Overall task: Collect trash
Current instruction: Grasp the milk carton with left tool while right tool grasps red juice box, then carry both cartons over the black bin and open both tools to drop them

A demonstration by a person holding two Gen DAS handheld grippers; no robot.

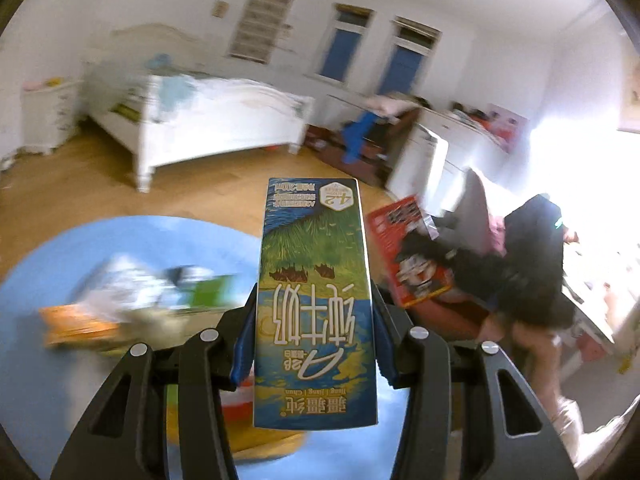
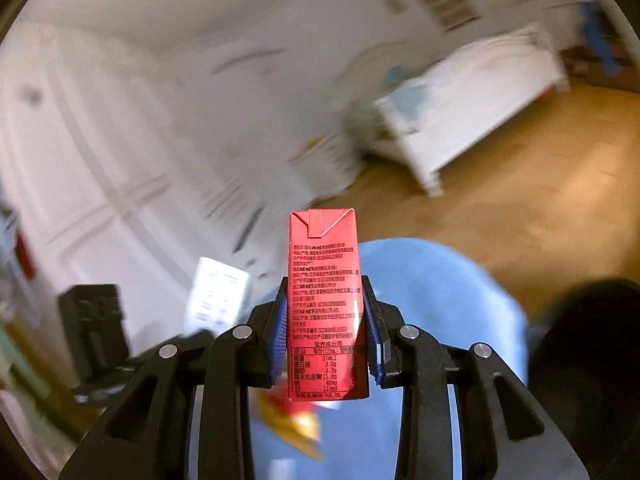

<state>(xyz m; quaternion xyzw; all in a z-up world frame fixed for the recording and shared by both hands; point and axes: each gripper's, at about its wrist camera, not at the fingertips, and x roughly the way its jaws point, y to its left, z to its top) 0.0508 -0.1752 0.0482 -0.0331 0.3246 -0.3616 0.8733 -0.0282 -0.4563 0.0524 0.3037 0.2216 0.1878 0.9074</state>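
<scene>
My left gripper [image 1: 314, 312] is shut on a tall blue and green milk carton [image 1: 314, 288], held upright in the air above a round blue rug [image 1: 60, 280]. My right gripper [image 2: 324, 308] is shut on a small red drink carton [image 2: 324, 280], also lifted above the blue rug [image 2: 440, 300]. Blurred trash lies on the rug: an orange wrapper [image 1: 80, 326], white and green packaging [image 1: 160, 284], and a yellow-red wrapper [image 2: 292, 420] below the right gripper.
A white bed [image 1: 208, 128] stands on the wooden floor [image 1: 72, 176] beyond the rug. A person in black [image 1: 532, 264] sits at the right with a red box [image 1: 412, 256]. White cabinets [image 1: 436, 156] stand behind. A black object [image 2: 96, 328] and white doors [image 2: 80, 160] are at the left.
</scene>
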